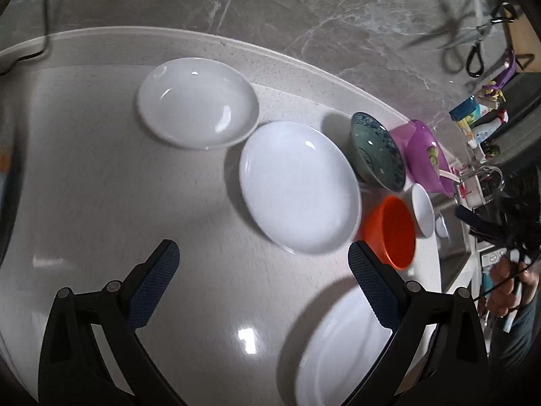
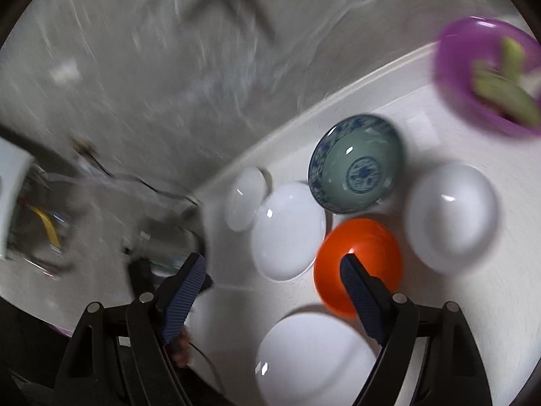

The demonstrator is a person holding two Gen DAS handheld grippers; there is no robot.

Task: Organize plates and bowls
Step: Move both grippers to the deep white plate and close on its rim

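Step in hand: nothing is gripped by either gripper; both are judged to be on approach over the crockery, with no stacking begun.
Left gripper (image 1: 263, 260): fingers are held wide with only bare counter between them.
Right gripper (image 2: 274, 270): fingers are spread wide and empty; one finger is seen in front of the orange bowl (image 2: 358, 264), and contact cannot be told through the blur.
Landmark: the orange bowl (image 1: 392, 233) is taken as reference.
White plates: in the left wrist view one large white plate (image 1: 297, 186) is seen just beside the orange bowl, a second plate (image 1: 197, 101) beyond the first plate, well apart from the bowl, and a third plate (image 1: 341, 348) on the near side of it, partly hidden by a finger.
Bowls: a blue-patterned bowl (image 1: 378, 150) is set just behind the orange bowl; a small white bowl (image 1: 422, 215) stands beside it; a purple bowl (image 1: 426, 155) holding something green lies further back.
Next move, as judged: one gripper needs lowering onto a plate rim, so that like can be stacked on like; a thin rim calls for a shallow angle.
Surface: a pale speckled countertop (image 1: 101, 186) with a raised back edge is seen.
Room: a grey marbled wall (image 1: 304, 6) rises behind; scissors (image 1: 473, 50) hang on it, far from the orange bowl.
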